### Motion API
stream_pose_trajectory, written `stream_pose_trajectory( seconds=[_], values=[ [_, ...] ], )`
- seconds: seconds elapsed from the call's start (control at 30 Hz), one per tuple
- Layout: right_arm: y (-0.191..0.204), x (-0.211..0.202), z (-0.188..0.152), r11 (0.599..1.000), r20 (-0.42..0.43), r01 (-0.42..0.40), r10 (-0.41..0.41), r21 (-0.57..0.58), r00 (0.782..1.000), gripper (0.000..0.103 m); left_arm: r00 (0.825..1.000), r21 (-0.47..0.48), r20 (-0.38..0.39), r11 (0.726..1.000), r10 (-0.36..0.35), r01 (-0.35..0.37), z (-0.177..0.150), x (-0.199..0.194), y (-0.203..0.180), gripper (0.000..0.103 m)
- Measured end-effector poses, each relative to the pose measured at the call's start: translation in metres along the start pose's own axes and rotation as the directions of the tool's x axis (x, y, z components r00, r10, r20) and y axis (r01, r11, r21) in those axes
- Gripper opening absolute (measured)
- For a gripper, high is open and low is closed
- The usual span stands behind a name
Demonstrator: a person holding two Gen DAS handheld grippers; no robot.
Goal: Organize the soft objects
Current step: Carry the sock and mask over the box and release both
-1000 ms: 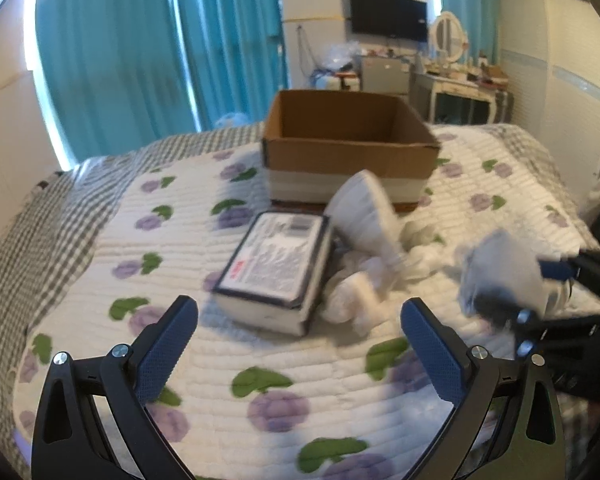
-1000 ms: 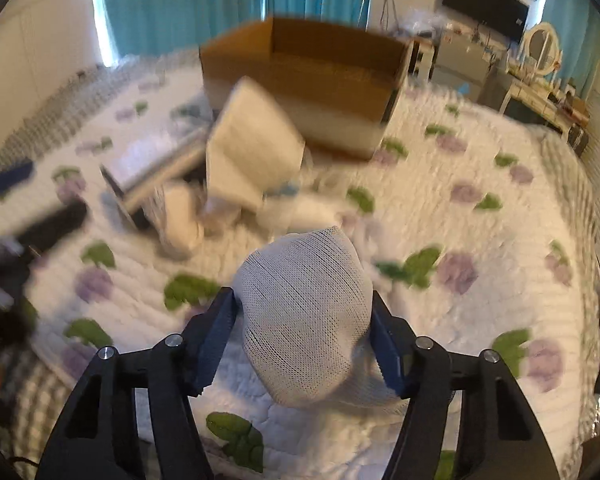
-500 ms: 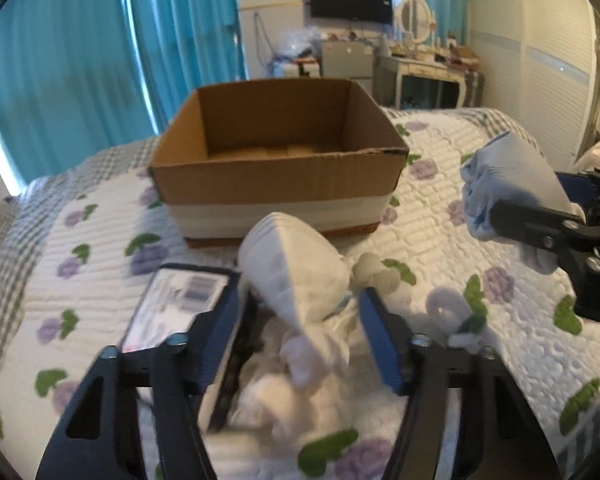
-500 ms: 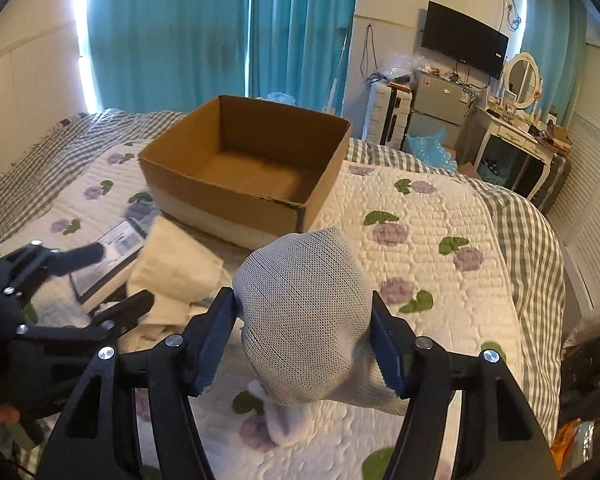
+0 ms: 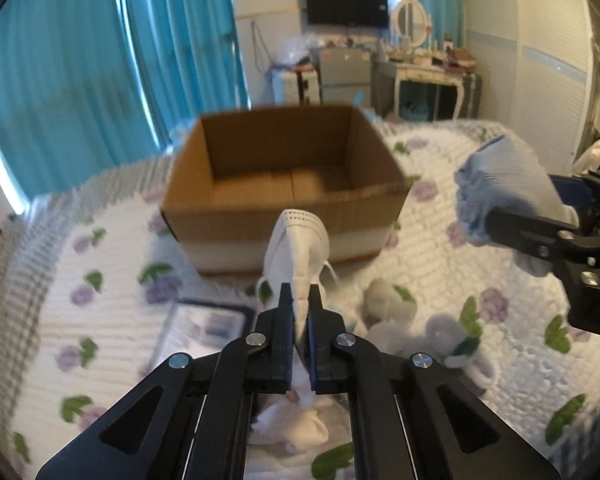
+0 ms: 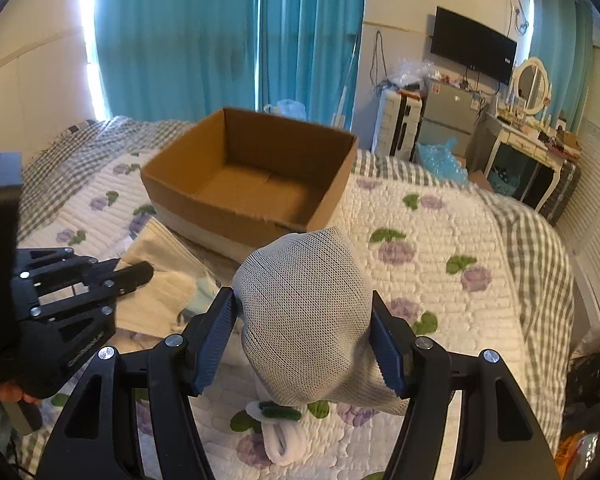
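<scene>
My left gripper [image 5: 299, 296] is shut on a white face mask [image 5: 300, 248] and holds it up in front of the open cardboard box [image 5: 284, 184]. My right gripper [image 6: 306, 312] is shut on a rolled grey mesh sock [image 6: 304, 312], raised above the bed to the right of the box [image 6: 244, 188]. The sock also shows in the left wrist view [image 5: 504, 188]. The box looks empty inside. More white socks [image 5: 392, 304] and soft bits lie on the quilt below the mask.
A dark book or packet [image 5: 204, 328] lies on the floral quilt [image 5: 428, 248] at the left of the pile. A white sock [image 6: 280, 440] lies under my right gripper. Teal curtains, a dresser and a wardrobe stand beyond the bed.
My left gripper closed on the white face mask and lifted it toward the box. My right gripper stayed shut on the sock and rose nearer the box.
</scene>
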State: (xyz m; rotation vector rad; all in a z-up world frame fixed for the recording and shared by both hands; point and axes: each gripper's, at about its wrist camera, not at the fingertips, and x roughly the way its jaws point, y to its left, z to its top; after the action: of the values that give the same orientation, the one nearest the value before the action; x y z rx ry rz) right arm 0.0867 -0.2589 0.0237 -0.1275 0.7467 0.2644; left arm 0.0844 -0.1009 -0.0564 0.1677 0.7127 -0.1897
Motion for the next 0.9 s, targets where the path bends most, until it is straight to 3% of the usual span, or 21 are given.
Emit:
stream_pose_trajectory(
  seconds=[0.23,0.43,0.6,0.9],
  values=[
    [0.011,-0.041,0.041,0.999,0.110,0.016,-0.012,-0.035,0.994,0.064,0.993,0.009,0.115,1.000,0.005,-0.006,0.041,-0.050,0.018,0.004],
    [0.020,-0.052,0.084,0.998,0.160,-0.019,0.028,-0.055,0.987,0.064,0.986,0.029,0.168,1.000,-0.003,-0.002,0.075,-0.058,0.032,0.004],
    [0.020,-0.024,0.120,0.998,0.150,-0.060,0.065,-0.035,0.987,0.064,0.983,0.051,0.183,0.999,0.001,-0.010,0.098,-0.037,0.040,0.004],
    [0.011,0.063,0.162,0.997,0.105,-0.075,0.074,0.006,0.992,0.063,0.992,0.043,0.121,0.999,-0.016,0.011,0.125,0.048,0.058,0.005]
  ],
)
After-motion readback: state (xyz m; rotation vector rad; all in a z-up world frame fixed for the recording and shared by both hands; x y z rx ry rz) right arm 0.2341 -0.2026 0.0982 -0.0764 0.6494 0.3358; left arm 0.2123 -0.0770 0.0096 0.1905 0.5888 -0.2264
